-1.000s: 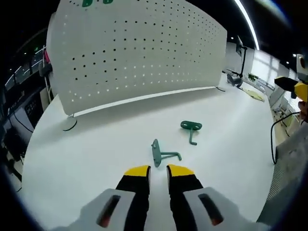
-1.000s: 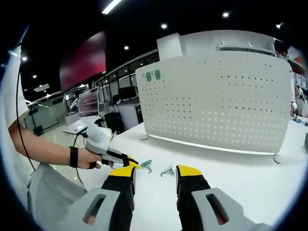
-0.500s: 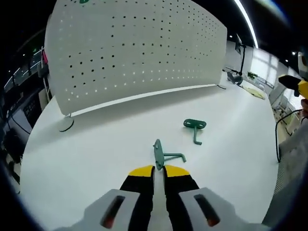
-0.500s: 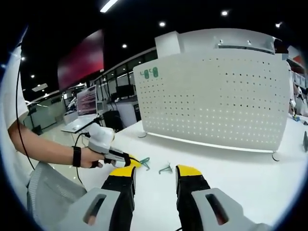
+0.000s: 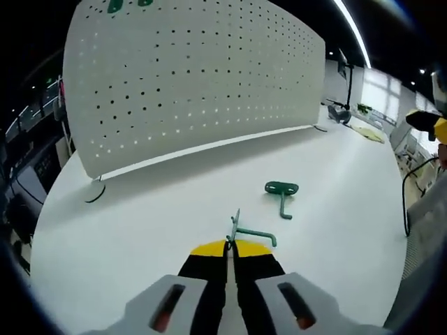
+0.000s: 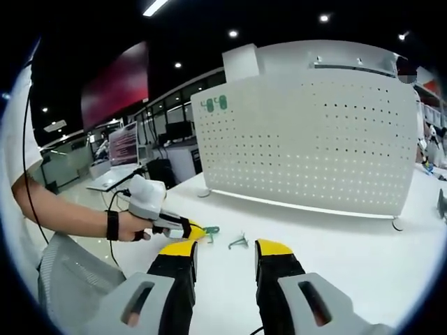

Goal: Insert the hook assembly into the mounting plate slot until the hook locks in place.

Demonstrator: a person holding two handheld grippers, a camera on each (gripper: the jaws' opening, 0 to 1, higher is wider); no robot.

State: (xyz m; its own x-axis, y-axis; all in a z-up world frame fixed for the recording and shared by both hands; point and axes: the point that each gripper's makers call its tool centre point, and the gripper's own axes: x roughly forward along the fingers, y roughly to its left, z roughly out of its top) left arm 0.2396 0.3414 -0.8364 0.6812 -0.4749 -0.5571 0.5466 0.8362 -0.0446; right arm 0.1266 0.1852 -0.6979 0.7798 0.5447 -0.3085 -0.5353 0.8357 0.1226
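left gripper (image 5: 230, 246): fingers pinched on hook (image 5: 241, 229) plate edge, just off counter (image 5: 140, 209) | right gripper (image 6: 223, 251): fingers apart, empty | risk: thin edge grip, hook may twist or slip before pegboard (image 5: 188, 77)

Two green hooks (image 5: 253, 234) (image 5: 282, 190), one white pegboard (image 5: 188, 77), and two hooks mounted at its top (image 6: 215, 103).

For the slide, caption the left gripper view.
Left gripper shut on a green hook, a second hook lying beyond it, white pegboard standing behind.
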